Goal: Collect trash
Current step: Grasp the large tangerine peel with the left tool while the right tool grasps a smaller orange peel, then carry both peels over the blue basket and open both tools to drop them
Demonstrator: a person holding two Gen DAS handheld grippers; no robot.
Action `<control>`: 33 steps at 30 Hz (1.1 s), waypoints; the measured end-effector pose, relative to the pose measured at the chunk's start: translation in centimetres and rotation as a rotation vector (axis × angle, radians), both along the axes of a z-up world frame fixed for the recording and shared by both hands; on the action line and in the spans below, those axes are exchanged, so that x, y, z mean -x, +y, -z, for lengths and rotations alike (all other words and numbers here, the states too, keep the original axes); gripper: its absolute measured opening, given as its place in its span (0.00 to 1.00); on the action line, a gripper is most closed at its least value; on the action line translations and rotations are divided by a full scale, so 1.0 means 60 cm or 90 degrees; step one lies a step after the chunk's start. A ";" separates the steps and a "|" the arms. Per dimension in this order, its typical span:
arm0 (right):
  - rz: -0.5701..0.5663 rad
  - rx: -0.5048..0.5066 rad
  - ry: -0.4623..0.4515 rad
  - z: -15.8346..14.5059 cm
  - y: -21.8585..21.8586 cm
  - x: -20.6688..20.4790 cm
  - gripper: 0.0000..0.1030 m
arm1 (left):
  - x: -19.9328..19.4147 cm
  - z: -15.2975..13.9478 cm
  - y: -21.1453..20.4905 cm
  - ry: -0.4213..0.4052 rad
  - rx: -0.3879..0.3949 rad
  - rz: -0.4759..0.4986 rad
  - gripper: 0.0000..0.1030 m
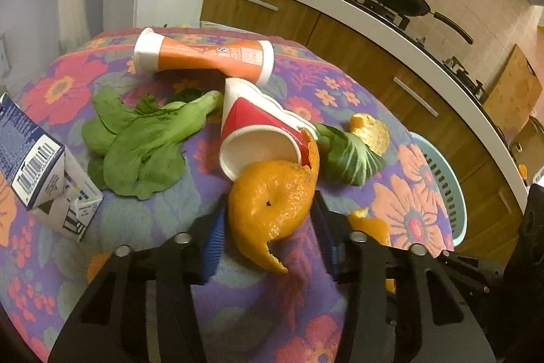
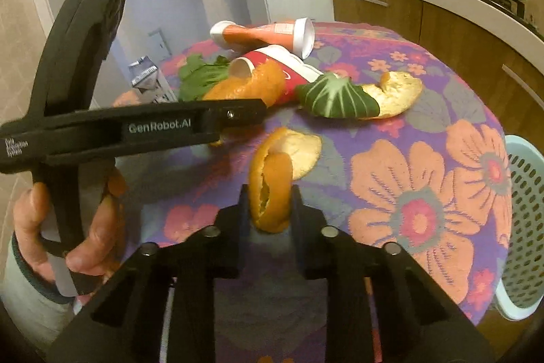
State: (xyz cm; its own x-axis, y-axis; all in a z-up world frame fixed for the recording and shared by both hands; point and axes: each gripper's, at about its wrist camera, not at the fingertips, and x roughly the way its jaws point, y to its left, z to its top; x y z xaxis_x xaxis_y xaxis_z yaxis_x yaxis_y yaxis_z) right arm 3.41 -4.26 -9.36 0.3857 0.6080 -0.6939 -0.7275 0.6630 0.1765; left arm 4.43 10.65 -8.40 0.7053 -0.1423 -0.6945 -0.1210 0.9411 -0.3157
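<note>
My left hand-held gripper (image 1: 270, 233) at the bottom centre of its view pinches a big curled orange peel (image 1: 272, 203), glossy outside, its tip hanging toward me. My right hand-held gripper (image 2: 270, 210), low centre, squeezes a smaller folded peel (image 2: 272, 182), pale pith showing. Both point downward over the flowered desk (image 2: 425, 193). At the lower left of the right view, a hand (image 2: 64, 233) grips the left tool's handle. Beyond lie a red paper cup (image 1: 258, 131), greens (image 1: 142, 142) and an orange bottle (image 1: 204, 56).
</note>
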 end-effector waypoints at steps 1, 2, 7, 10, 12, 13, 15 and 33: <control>-0.001 -0.005 0.002 -0.001 -0.002 0.000 0.16 | 0.004 -0.001 -0.001 -0.005 0.004 0.007 0.36; -0.002 -0.009 0.002 -0.001 -0.002 0.000 0.15 | 0.007 -0.003 -0.003 -0.009 0.004 0.011 0.34; -0.009 -0.036 -0.004 -0.007 -0.011 0.003 0.13 | 0.027 -0.011 -0.016 -0.028 -0.007 0.028 0.32; -0.014 -0.040 -0.016 -0.012 -0.015 0.009 0.13 | 0.036 -0.013 -0.021 -0.023 -0.017 0.037 0.32; -0.025 -0.046 -0.035 -0.018 -0.019 0.019 0.13 | 0.043 -0.016 -0.023 -0.019 -0.015 0.051 0.32; -0.031 -0.053 -0.048 -0.024 -0.023 0.025 0.13 | 0.047 -0.018 -0.022 -0.019 -0.007 0.061 0.32; -0.031 -0.061 -0.058 -0.034 -0.030 0.031 0.13 | 0.060 -0.028 -0.015 -0.026 0.013 0.079 0.33; 0.127 -0.079 -0.129 -0.083 -0.204 -0.010 0.13 | 0.020 -0.104 -0.150 -0.097 -0.024 0.148 0.34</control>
